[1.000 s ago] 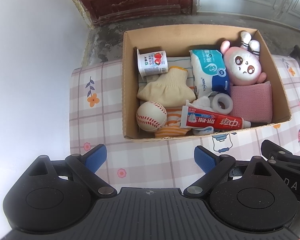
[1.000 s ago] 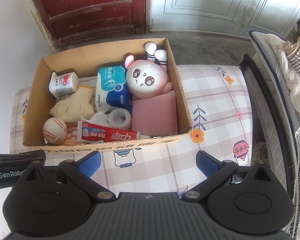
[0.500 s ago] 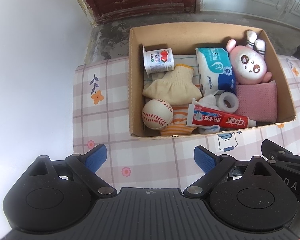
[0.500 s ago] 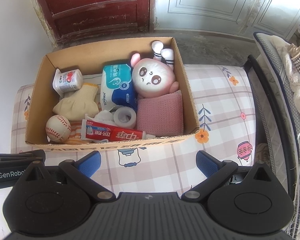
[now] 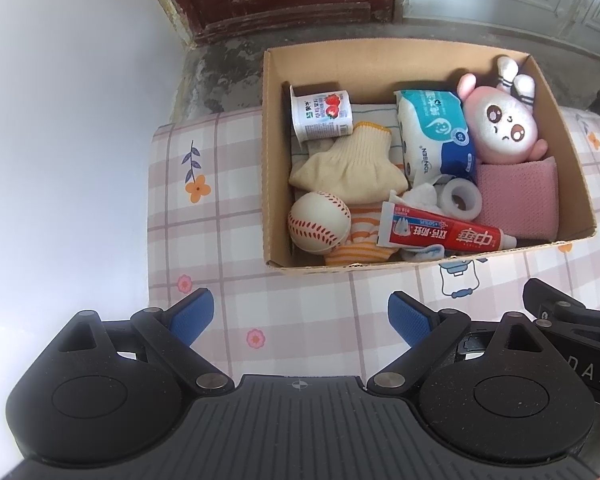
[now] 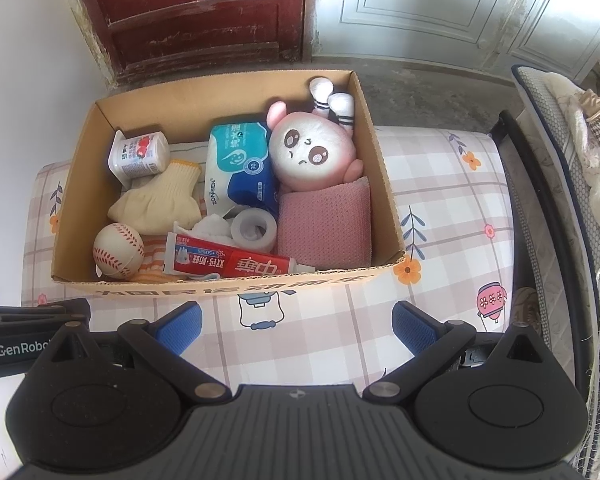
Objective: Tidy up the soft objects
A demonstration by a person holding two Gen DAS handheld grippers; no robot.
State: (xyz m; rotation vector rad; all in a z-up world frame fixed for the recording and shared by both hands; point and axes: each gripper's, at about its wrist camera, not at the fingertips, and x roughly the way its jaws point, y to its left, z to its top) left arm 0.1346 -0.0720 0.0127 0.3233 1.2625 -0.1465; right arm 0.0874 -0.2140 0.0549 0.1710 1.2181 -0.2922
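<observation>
A cardboard box (image 5: 274, 152) (image 6: 384, 184) stands on a chequered cloth. Inside lie a pink plush toy (image 5: 500, 128) (image 6: 312, 152), a pink cloth (image 5: 518, 200) (image 6: 324, 228), a cream glove (image 5: 352, 168) (image 6: 160, 200), a baseball (image 5: 319, 224) (image 6: 118, 250), a striped sock (image 5: 356, 246), a tissue pack (image 5: 432, 136) (image 6: 240, 156), a toothpaste tube (image 5: 440, 234) (image 6: 228, 262), a tape roll (image 5: 460, 199) (image 6: 255, 229) and a yogurt cup (image 5: 320, 114) (image 6: 140, 153). My left gripper (image 5: 300, 316) and right gripper (image 6: 296, 324) are open and empty, in front of the box.
The chequered cloth (image 5: 204, 216) (image 6: 452, 208) covers a small table. A white wall (image 5: 60, 120) lies left. A red door (image 6: 204, 12) and concrete floor lie behind. A bed frame with bedding (image 6: 560, 160) stands at the right.
Both grippers have drifted slightly, so the box sits a little further right in each view. Nothing in the box has moved, and the jaws stay open.
</observation>
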